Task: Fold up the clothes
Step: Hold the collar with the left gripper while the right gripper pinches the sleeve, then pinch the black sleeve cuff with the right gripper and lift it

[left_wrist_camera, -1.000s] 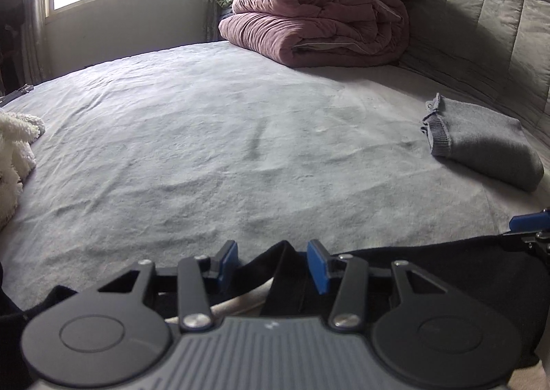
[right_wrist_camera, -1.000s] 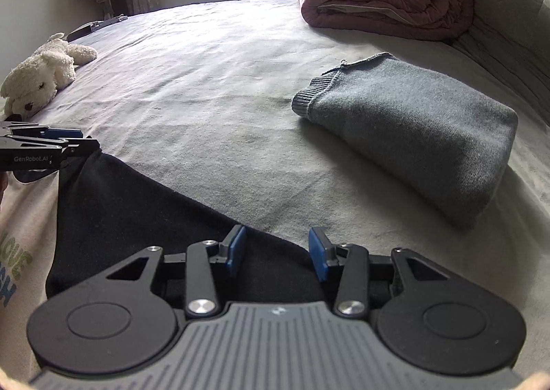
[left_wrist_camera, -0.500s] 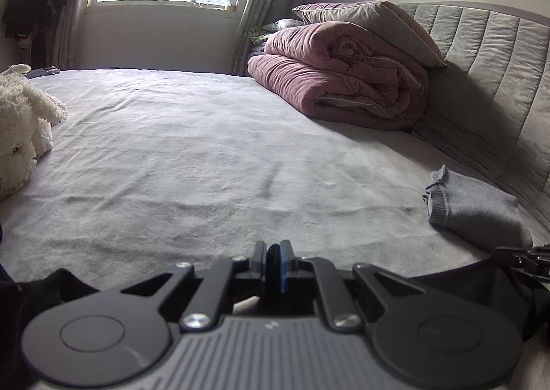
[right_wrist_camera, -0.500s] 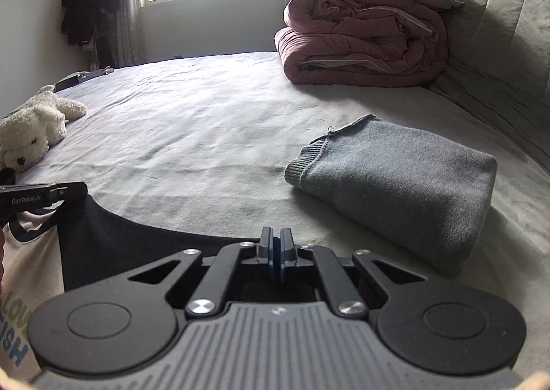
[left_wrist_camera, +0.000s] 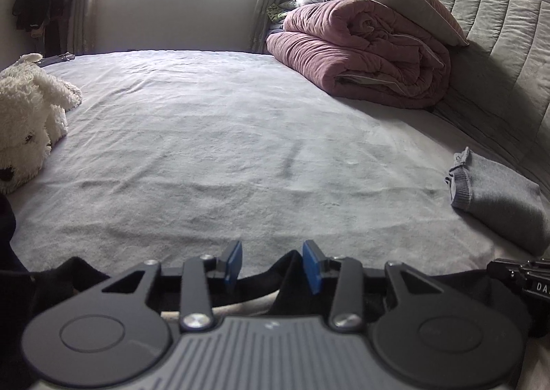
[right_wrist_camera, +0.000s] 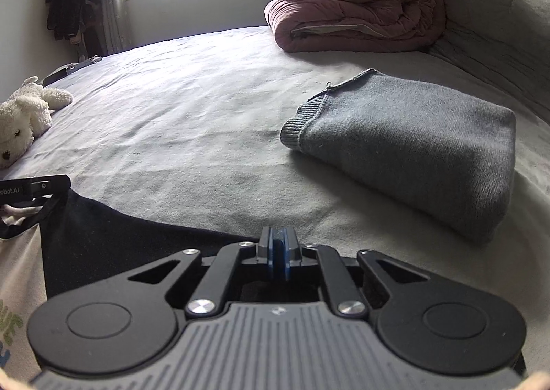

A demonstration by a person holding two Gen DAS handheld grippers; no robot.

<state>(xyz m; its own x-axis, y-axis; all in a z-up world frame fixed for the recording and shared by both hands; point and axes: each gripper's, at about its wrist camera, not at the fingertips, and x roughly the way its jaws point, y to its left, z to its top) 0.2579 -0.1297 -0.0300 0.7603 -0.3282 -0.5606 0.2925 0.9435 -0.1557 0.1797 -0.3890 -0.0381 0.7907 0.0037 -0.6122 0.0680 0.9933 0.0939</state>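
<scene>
Left claw (left_wrist_camera: 271,266): the jaws stand apart and are opening. A raised fold of the black garment (left_wrist_camera: 285,273) sits between the blue pads (left_wrist_camera: 311,269); it lies against the right-hand pad, while a gap shows at the other pad. No grip is evident.

Right claw (right_wrist_camera: 279,254): in its own view the blue pads appear pressed nearly together, though they are starting to part. The black garment (right_wrist_camera: 137,238) runs directly under the fingertips, and its edge seems to be caught between the pads; the contact itself is too small to confirm.

Garment: it lies flat along the near edge of the bed (left_wrist_camera: 223,135), spread from one claw to the other. A cream panel with coloured lettering (right_wrist_camera: 10,331) shows at the lower left of the right wrist view, adjoining the black cloth. The left claw (right_wrist_camera: 37,185) is seen there at the garment's left end, by a black-trimmed opening.

Other items on the bed: a folded grey sweater (right_wrist_camera: 412,149) lies toward the right edge, well apart from the black garment. A rolled pink duvet (left_wrist_camera: 361,56) with a pillow (left_wrist_camera: 388,1) on top sits at the far right corner against the quilted headboard (left_wrist_camera: 498,56). A white plush dog (left_wrist_camera: 27,115) lies at the left edge.
</scene>
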